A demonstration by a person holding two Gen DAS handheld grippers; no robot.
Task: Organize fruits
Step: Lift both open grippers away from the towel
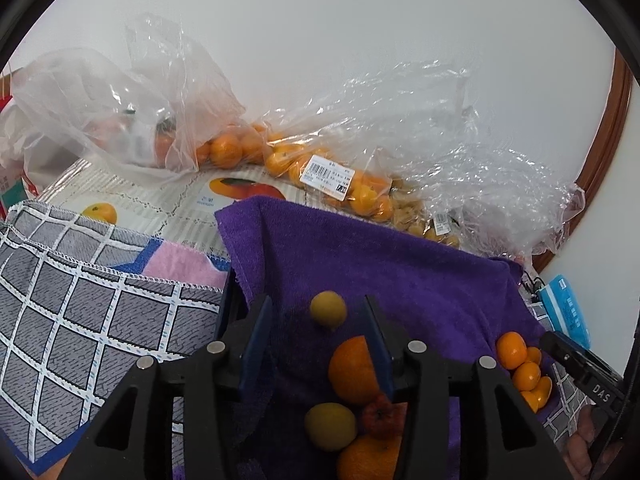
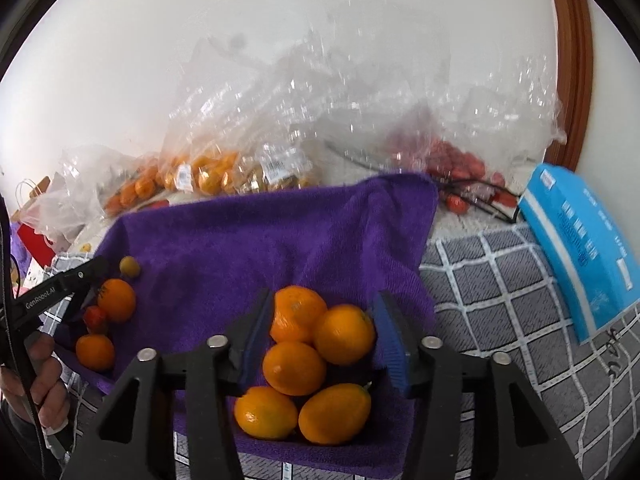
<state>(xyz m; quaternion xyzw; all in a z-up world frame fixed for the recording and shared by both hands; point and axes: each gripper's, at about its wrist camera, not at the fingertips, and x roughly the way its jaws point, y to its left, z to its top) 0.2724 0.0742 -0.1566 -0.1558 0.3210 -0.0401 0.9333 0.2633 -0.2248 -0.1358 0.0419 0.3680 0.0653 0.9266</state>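
A purple towel lies over the checked cloth and carries loose fruit. In the left wrist view my left gripper is open above it, with a small yellow fruit between the fingertips, an orange against the right finger, a second yellow fruit and a small red fruit below. In the right wrist view my right gripper is open above a cluster of several oranges on the towel. The left gripper shows at the left by another orange.
Clear plastic bags of small oranges lie along the wall behind the towel, also in the right wrist view. A bag of red fruit is at the back right. A blue box leans at the right. The grey checked cloth covers the table.
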